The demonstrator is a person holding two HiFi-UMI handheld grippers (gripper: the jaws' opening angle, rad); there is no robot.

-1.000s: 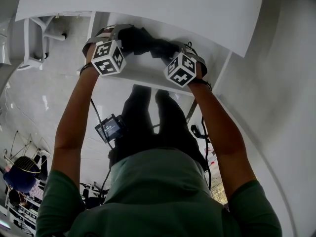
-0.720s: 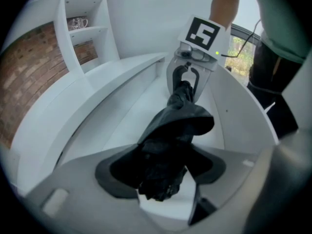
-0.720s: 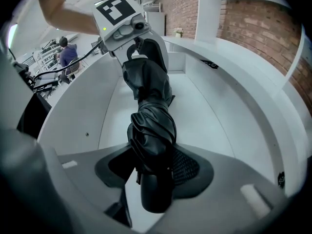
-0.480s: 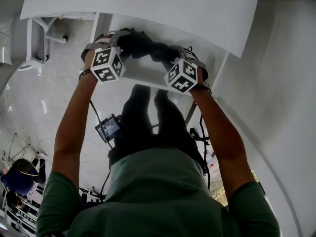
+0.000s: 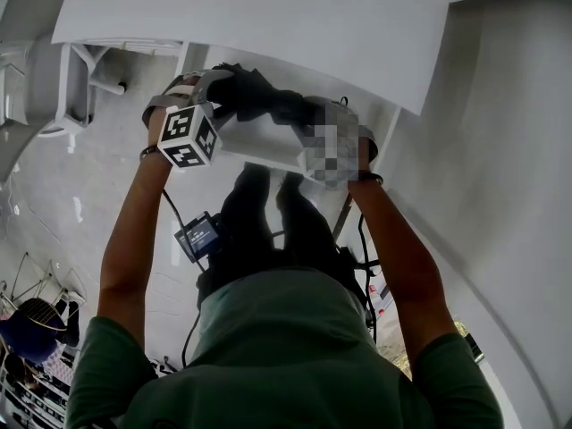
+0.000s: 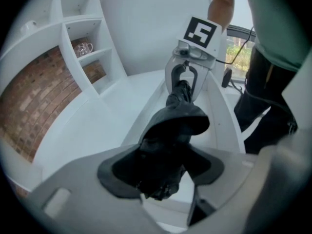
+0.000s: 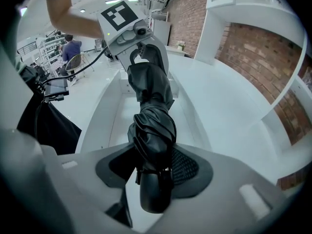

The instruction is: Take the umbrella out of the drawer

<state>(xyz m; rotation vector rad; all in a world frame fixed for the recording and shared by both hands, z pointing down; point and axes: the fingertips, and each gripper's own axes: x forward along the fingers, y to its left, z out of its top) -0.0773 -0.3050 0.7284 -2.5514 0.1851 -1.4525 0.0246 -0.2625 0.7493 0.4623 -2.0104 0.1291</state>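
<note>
A folded black umbrella (image 5: pixel 268 101) hangs crosswise above the open white drawer (image 5: pixel 255 143), carried at both ends. My left gripper (image 5: pixel 223 83) is shut on its fabric end. In the left gripper view the cloth (image 6: pixel 170 130) bunches between the dark pads (image 6: pixel 117 172) of that gripper (image 6: pixel 163 174). My right gripper (image 5: pixel 315 113) is shut on the handle end. The right gripper view has the strapped folds (image 7: pixel 153 121) and the round handle tip inside that gripper (image 7: pixel 153 172). Each gripper view shows the other gripper at the far end: right (image 6: pixel 183 79), left (image 7: pixel 141 57).
The drawer trough (image 6: pixel 217 116) (image 7: pixel 109 116) lies under the umbrella, set in a curved white counter (image 5: pixel 268 16). White shelves with a glass (image 6: pixel 83 48) and a brick wall stand beyond. A small screen device (image 5: pixel 201 235) hangs near the person's legs. A white stool (image 5: pixel 80 79) stands far left.
Both grippers have risen together with the umbrella, which now hangs higher over the drawer. The jaws have drawn in tighter on it.
</note>
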